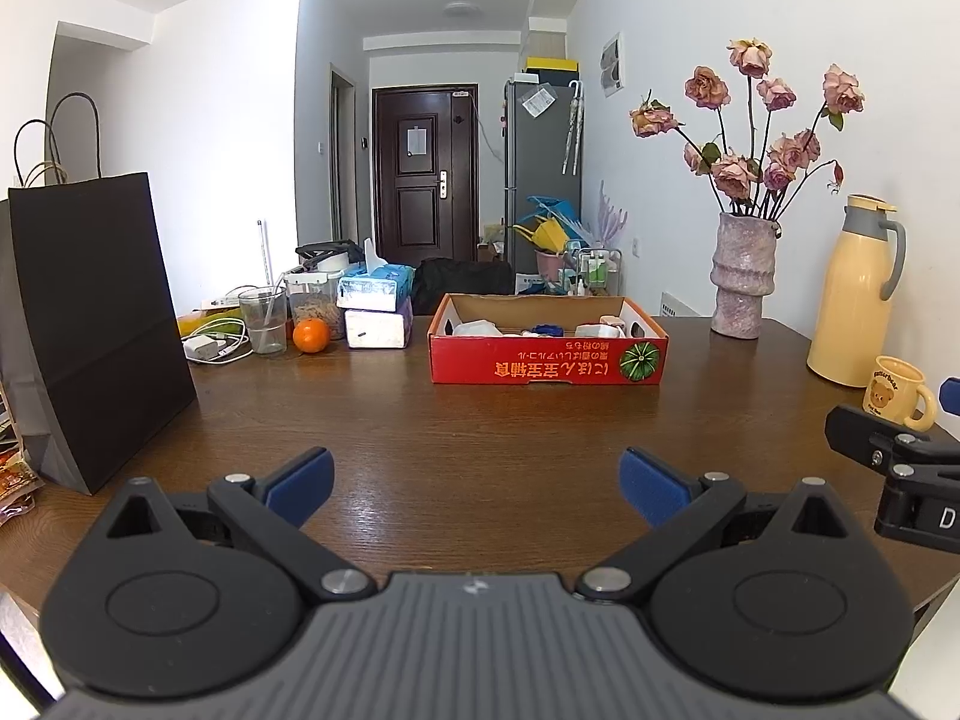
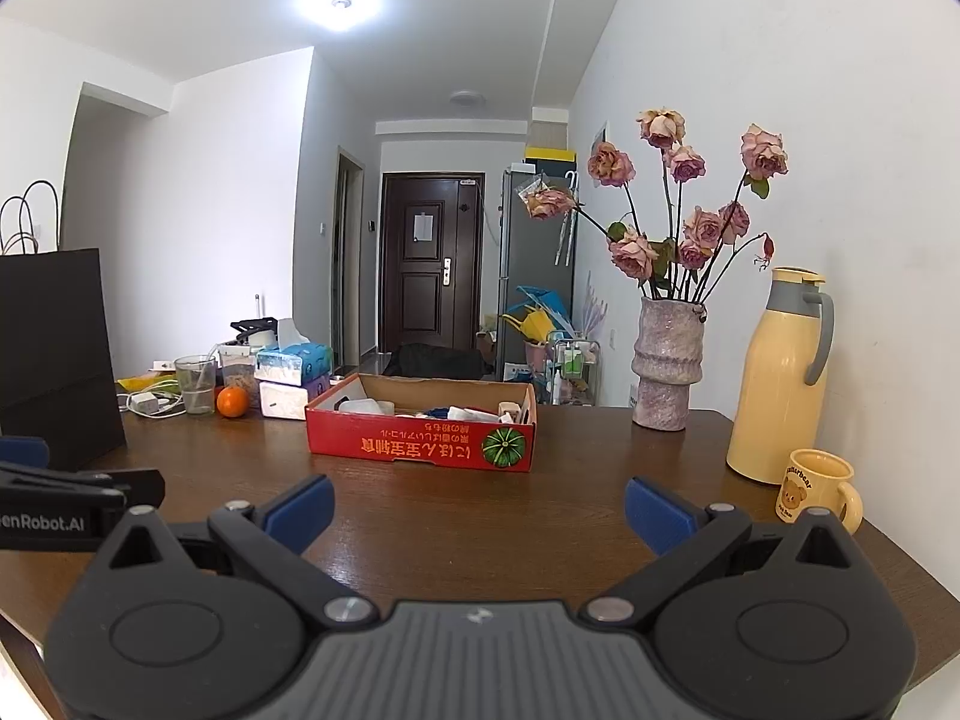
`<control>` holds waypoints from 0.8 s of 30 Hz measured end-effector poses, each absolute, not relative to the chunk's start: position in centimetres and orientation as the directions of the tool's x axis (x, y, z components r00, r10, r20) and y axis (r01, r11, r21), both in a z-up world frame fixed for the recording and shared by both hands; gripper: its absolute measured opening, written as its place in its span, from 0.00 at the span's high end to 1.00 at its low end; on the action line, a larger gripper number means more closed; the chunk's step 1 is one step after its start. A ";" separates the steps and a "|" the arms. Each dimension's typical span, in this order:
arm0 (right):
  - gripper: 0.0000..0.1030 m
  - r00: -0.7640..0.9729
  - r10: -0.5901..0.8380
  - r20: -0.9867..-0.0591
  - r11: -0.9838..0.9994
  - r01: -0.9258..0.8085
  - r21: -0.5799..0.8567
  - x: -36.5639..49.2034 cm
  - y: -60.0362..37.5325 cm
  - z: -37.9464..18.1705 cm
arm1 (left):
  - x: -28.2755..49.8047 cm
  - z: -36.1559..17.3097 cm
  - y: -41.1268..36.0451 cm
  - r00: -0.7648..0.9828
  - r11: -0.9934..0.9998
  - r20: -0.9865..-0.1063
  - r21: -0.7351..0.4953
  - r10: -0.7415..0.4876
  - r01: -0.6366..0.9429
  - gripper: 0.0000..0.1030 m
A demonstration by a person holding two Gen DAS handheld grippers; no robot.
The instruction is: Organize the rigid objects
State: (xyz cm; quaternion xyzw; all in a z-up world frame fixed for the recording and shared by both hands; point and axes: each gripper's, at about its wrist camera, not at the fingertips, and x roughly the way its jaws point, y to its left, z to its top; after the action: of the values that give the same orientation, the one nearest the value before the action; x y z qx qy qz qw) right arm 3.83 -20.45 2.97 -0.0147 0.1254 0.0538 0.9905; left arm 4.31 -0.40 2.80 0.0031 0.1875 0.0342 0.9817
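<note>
On the wooden table [image 1: 480, 432]: red box [image 1: 547, 360] at twelve o'clock, small items inside; mug [image 2: 817, 487] at two o'clock. Left gripper [image 1: 477, 483] and right gripper [image 2: 479, 510], both spread wide, empty. Approach box squarely, low.

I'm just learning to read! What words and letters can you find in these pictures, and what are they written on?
"enRobot.AI": on the left gripper, start cut off.
"D": on the right gripper, rest out of frame.
"Butterbear": on the yellow mug, small, so not certain; the line under the bear is too small.
Yellow Japanese print, upside down: on the red box; too blurred to quote.
Papers on the door and fridge: unreadable.
</note>
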 end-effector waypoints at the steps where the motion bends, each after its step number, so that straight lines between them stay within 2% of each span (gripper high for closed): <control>1: 0.00 0.963 0.102 -0.250 0.994 -0.110 -0.016 3.8 -20.4 3.0 | 4.3 2.8 -0.4 0.927 0.998 -0.368 0.019 0.069 -0.066 0.00; 24: 0.00 0.961 0.101 -0.259 0.994 -0.109 -0.017 4.0 -20.3 2.7 | 5.0 2.1 -0.2 0.919 0.998 -0.389 0.004 0.059 -0.062 0.00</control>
State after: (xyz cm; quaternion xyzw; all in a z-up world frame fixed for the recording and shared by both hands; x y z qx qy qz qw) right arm 4.03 -20.33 2.68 -0.0155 0.1300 0.0532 0.9900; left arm 5.03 -0.18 2.13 -0.0042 0.1983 0.0307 0.9797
